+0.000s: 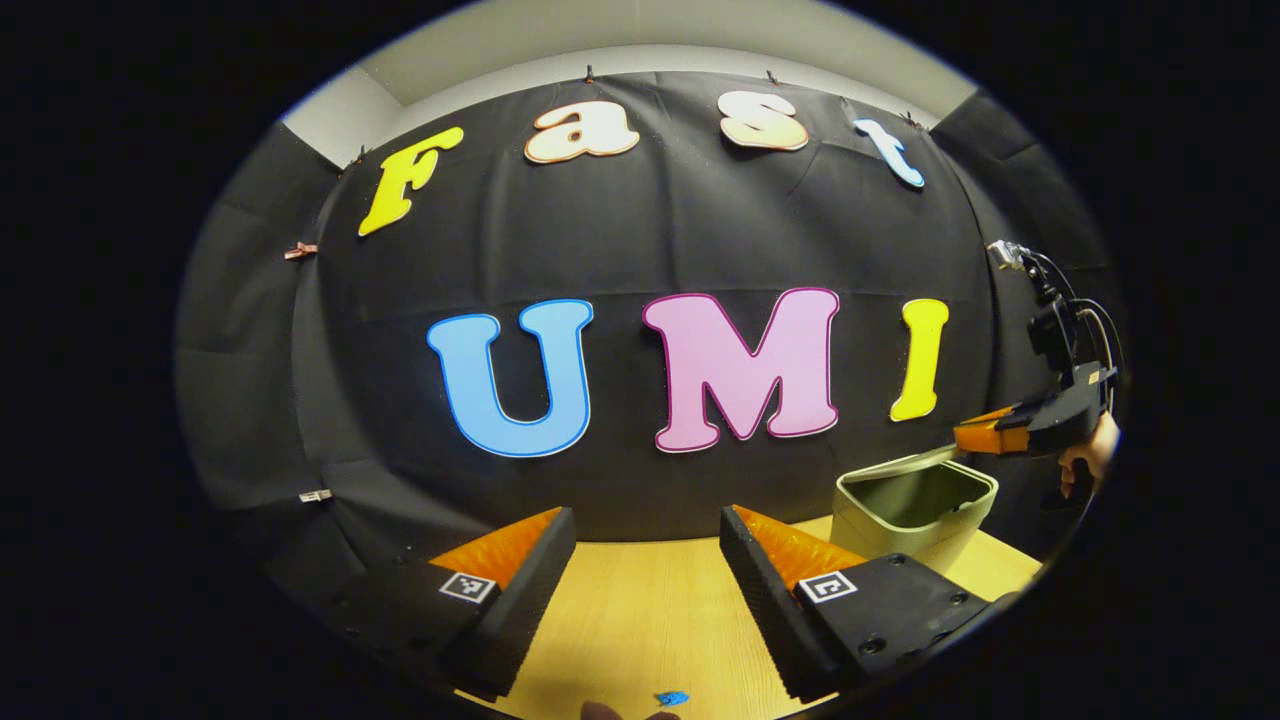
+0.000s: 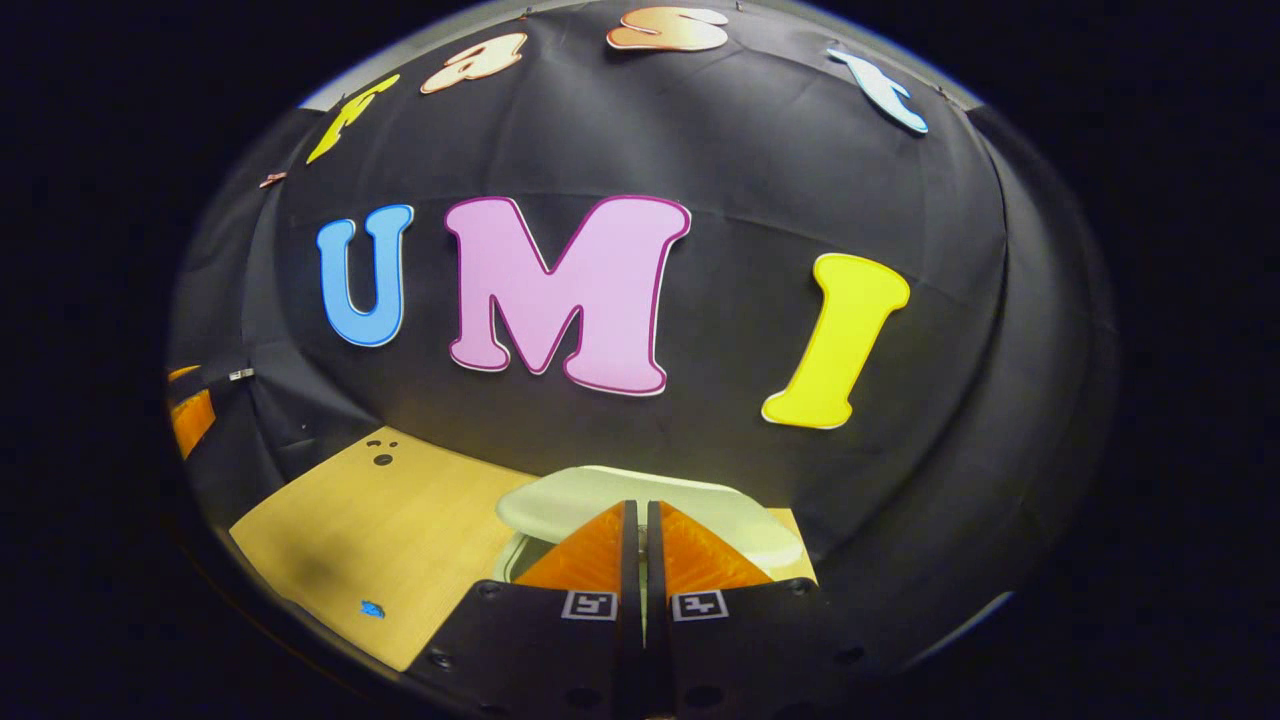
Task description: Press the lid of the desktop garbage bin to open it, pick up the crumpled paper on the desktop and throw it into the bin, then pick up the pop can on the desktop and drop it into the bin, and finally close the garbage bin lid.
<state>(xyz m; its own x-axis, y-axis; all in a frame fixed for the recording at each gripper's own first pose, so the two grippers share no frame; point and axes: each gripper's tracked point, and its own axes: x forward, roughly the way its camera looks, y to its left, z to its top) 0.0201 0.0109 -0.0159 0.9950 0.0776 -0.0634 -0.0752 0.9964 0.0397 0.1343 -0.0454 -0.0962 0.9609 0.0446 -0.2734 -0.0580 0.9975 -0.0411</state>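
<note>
Overhead, pale ceiling (image 1: 640,25); below, bare wooden desktop (image 1: 640,620).

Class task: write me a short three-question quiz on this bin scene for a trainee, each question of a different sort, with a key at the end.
1. True or false: the bin's lid is fully closed.
2. Multiple choice: how do the left gripper's fingers stand? A) closed together B) spread apart with nothing between them C) pressed on a can
3. Short answer: which gripper is at the raised lid, and are its fingers together or apart?

Key
1. False. The lid is up and the inside of the bin shows in the left gripper view.
2. B
3. The right gripper; its fingers are together, just at the lid, above the wooden table.
</note>
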